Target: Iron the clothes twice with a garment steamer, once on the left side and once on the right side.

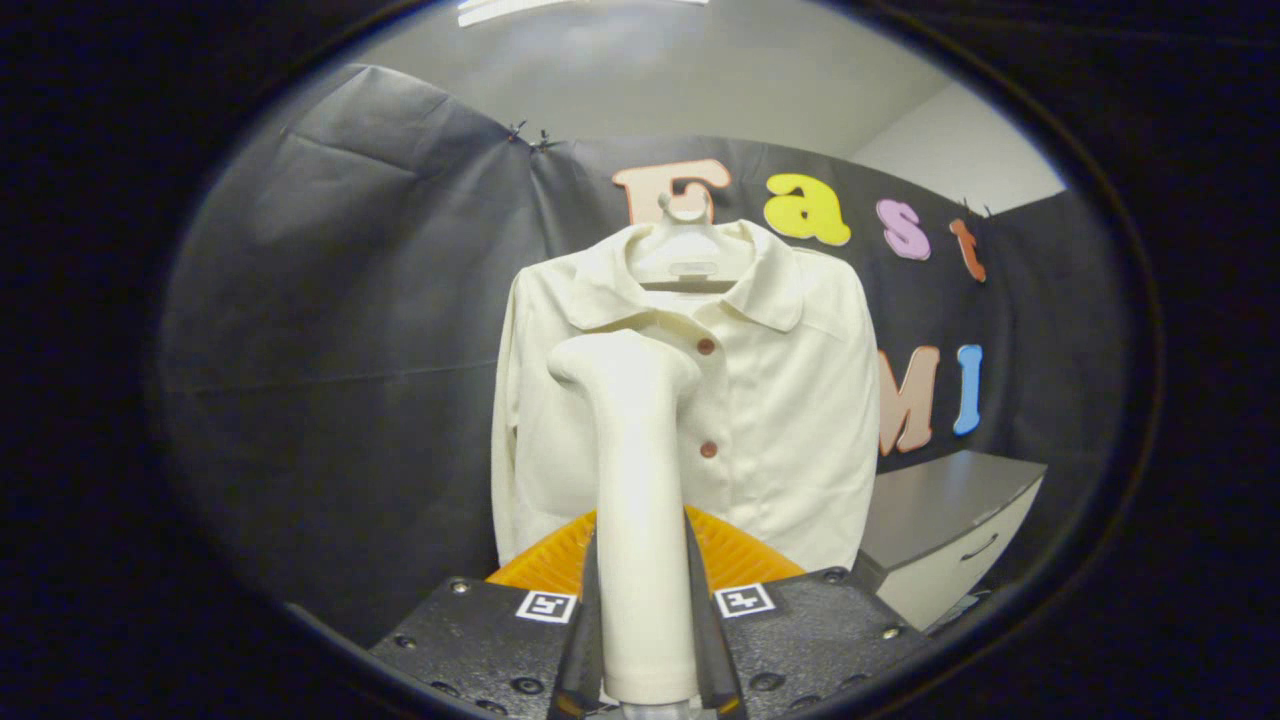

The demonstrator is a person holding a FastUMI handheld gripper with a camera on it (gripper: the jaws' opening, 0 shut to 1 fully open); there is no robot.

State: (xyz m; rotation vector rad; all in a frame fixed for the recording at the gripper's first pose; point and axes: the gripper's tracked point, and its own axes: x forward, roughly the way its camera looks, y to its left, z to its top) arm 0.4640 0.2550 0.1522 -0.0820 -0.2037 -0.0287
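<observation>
Hand-held gripper: the hand-held gripper [645, 640] is closed on the handle of the garment steamer [635, 500], one finger pressing on each side of the shaft.

Steamer: the cream wand stands upright between the fingers, its long axis running up and away from them; its head [620, 362] bends at the top toward the garment's left half as seen from the gripper.

Garment: a cream shirt [780, 420] hangs on a pale hanger [685, 262] against the booth's dark cloth wall [340, 350], straight ahead of the fingers and beyond the steamer.

Key relation: the steamer head lies in front of the shirt at upper chest height, just beside the button placket [708, 400]. Whether the head touches the fabric cannot be told from this view.

Shirt's lie: the body hangs vertically, collar up, both sleeves down at the sides; two reddish buttons show along the placket.

Containers: an orange ribbed basin-like thing [740, 560] sits low behind the steamer handle, below the shirt's hem; what it holds is hidden.

Other furniture: a grey-topped cabinet [950, 520] stands off to the side of the shirt, near the wall.

Step in hand, as judged: the head looks placed near the top of one front panel, so a downward stroke along that side seems the likely pass.

Next move calls for: keeping the head facing the cloth and travelling parallel to the hanging panel.
</observation>
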